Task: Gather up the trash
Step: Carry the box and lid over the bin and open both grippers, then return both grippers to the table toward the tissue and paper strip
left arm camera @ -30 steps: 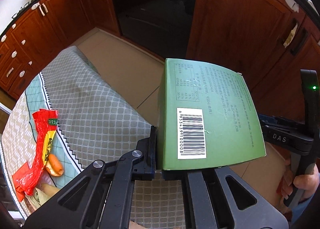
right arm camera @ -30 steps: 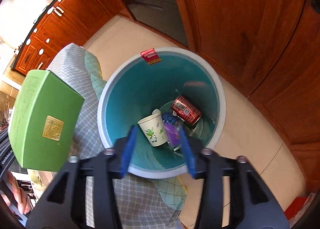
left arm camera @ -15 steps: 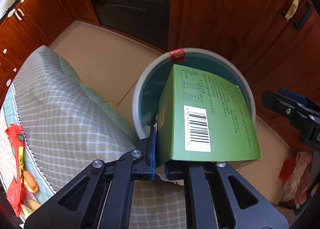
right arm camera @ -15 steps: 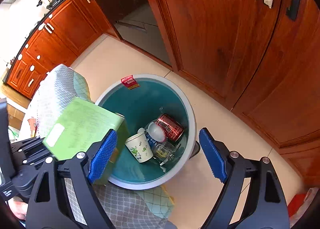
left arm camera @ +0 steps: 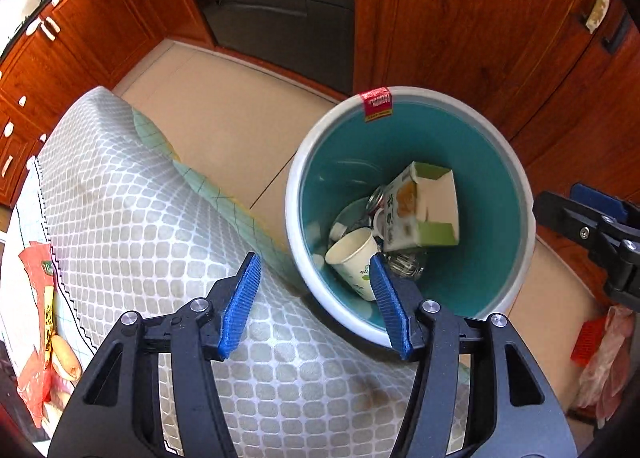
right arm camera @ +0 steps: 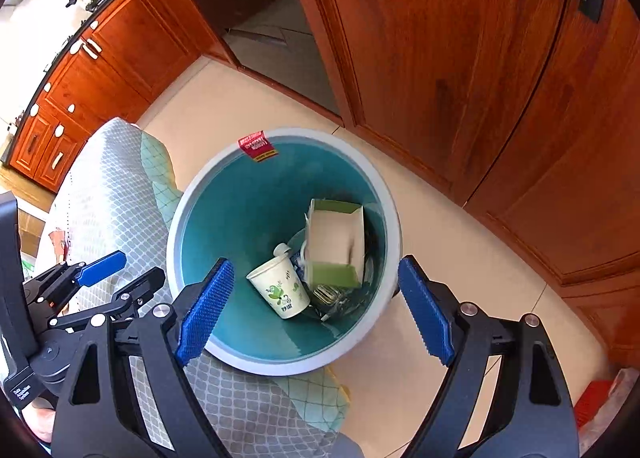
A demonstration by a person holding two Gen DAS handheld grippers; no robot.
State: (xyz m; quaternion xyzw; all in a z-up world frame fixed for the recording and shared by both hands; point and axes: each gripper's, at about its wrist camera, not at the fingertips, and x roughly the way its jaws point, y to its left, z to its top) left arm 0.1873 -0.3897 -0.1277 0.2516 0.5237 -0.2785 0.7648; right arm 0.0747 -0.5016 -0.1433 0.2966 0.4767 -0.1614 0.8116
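Observation:
A teal trash bin with a white rim (left arm camera: 516,186) (right arm camera: 384,194) stands on the floor beside the table. The green carton (left arm camera: 420,214) (right arm camera: 336,246) lies inside it with a paper cup (left arm camera: 354,258) (right arm camera: 280,286) and crushed cans. My left gripper (left arm camera: 316,298) is open and empty, above the table edge next to the bin; it also shows in the right wrist view (right arm camera: 120,274). My right gripper (right arm camera: 316,306) is open and empty above the bin; its fingers (left arm camera: 576,214) show at the right of the left wrist view.
A table with a grey patterned cloth (left arm camera: 140,210) fills the left. A red wrapper (left arm camera: 36,266) and food scraps (left arm camera: 64,354) lie on it at far left. Wooden cabinets (right arm camera: 460,38) stand behind the bin. A red and pink bag (left arm camera: 600,346) lies on the floor at right.
My left gripper opened and let go of the green carton, which dropped into the bin. My right gripper stayed open and drew back a little.

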